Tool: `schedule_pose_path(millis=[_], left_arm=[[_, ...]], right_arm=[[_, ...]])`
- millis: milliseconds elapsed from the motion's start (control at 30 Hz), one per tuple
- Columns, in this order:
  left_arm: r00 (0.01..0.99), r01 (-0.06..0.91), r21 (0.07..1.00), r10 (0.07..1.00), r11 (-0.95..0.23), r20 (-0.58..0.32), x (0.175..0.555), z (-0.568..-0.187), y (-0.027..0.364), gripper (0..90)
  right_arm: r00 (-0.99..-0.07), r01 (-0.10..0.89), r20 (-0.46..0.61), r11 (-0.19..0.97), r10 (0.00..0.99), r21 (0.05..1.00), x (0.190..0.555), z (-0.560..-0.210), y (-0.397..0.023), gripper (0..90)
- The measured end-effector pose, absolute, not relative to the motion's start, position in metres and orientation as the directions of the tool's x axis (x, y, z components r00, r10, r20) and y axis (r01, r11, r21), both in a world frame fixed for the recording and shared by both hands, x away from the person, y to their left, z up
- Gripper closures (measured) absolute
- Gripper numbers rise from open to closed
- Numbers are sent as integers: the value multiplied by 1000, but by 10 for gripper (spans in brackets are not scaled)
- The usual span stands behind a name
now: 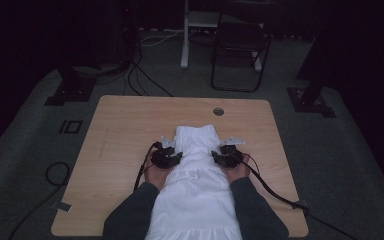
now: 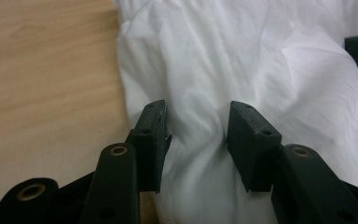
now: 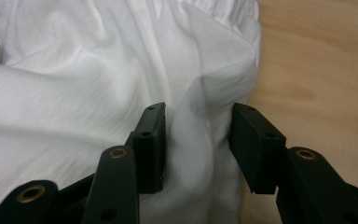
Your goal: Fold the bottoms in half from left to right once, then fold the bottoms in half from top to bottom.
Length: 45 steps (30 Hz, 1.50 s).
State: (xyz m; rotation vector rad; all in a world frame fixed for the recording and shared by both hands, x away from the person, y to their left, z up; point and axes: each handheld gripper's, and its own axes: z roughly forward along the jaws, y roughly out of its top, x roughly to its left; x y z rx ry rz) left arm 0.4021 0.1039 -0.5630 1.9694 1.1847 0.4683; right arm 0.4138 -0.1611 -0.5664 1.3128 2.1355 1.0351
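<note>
The white garment (image 1: 195,170) on the tabletop (image 1: 125,125) looks light and limp (likely slippery); left gripper (image 2: 196,135) and right gripper (image 3: 196,137) straddle raised edge folds, apparently unclenched.

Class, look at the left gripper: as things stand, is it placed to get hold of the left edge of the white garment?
Probably yes. The left gripper already straddles a raised fold of the white garment near its left edge, jaws apart with cloth between them, and nothing lies in the way on the wooden table.
</note>
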Motion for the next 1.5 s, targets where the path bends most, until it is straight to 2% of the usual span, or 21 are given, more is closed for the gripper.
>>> schedule_pose_path(millis=[300, 367, 500, 633, 833, 967, 1100, 1267, 1400, 1500], left_arm=[[535, 587, 760, 838, -278, -106, 360, -563, 111, 560], [543, 579, 768, 832, -273, -114, 359, -560, 114, 507], [562, 511, 833, 815, -211, -138, 372, -541, 118, 343], [560, 537, 811, 817, -232, -137, 396, -536, 110, 250], [526, 601, 763, 836, -237, -154, 415, -551, 99, 235], [507, 621, 744, 850, -245, -144, 420, -558, 99, 236], [500, 626, 742, 854, -242, -144, 423, -559, 102, 238], [502, 618, 744, 855, -252, -127, 423, -560, 101, 238], [503, 613, 745, 857, -263, -112, 421, -560, 99, 239], [506, 608, 743, 857, -278, -93, 421, -560, 97, 240]], right_arm=[[-485, 545, 21, 284, 874, 789, 368, -571, -158, 552], [-492, 542, 20, 288, 870, 790, 365, -571, -159, 552], [-494, 541, 20, 289, 869, 790, 365, -571, -159, 552], [-493, 542, 22, 288, 870, 790, 365, -571, -159, 552], [-497, 543, 28, 286, 867, 789, 365, -571, -160, 548], [-516, 549, 55, 280, 855, 788, 367, -571, -163, 510], [-522, 596, 121, 259, 845, 760, 374, -564, -169, 396], [-496, 581, 146, 201, 856, 789, 387, -542, -178, 280], [-508, 597, 118, 250, 853, 762, 411, -539, -168, 231], [-505, 626, 84, 298, 859, 721, 426, -549, -157, 230]])
